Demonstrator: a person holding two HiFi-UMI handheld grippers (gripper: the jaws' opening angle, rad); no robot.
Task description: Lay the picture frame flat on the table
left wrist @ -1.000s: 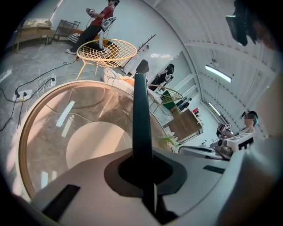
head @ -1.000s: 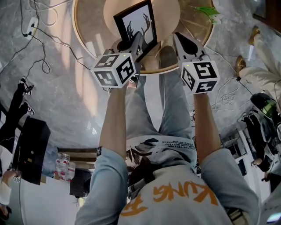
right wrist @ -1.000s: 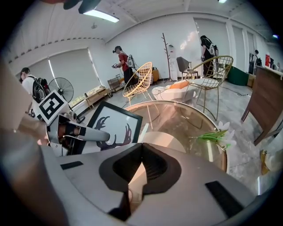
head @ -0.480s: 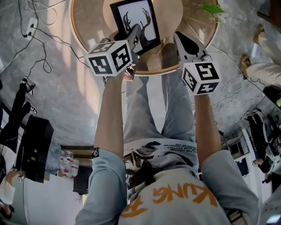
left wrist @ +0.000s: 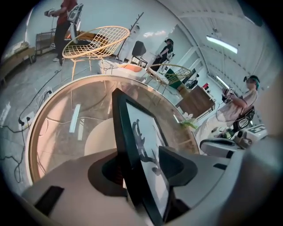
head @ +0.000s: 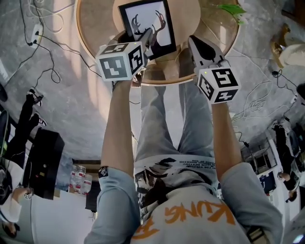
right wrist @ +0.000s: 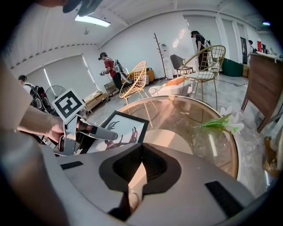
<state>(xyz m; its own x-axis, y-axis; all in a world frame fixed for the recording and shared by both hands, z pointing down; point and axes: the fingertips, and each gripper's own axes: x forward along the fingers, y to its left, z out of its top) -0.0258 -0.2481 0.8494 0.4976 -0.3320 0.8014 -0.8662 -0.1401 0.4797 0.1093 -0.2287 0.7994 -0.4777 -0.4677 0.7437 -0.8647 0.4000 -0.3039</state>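
The black picture frame point(head: 147, 24) with an antler print faces up on the round glass table point(head: 95, 43), low over the glass. My left gripper point(head: 148, 34) reaches over the frame's near edge. In the left gripper view the frame point(left wrist: 141, 145) runs edge-on between the jaws of that gripper point(left wrist: 141, 172), which are opening, and the pads no longer press on it. My right gripper point(head: 193, 40) hovers at the table's near rim, right of the frame, shut with nothing in it. The right gripper view shows the frame point(right wrist: 119, 130) beyond that gripper's own tips point(right wrist: 140, 148).
A green flower stem point(head: 228, 8) lies on the glass at the far right. Cables point(head: 38, 33) trail over the grey floor to the left, and a black box point(head: 40, 162) stands lower left. Wire chairs point(left wrist: 95, 42) and several people stand around the room.
The frame has swung from a tilt to face upward and sits squarer on the table. My left gripper has turned and shifted left with it. The right gripper has stayed put.
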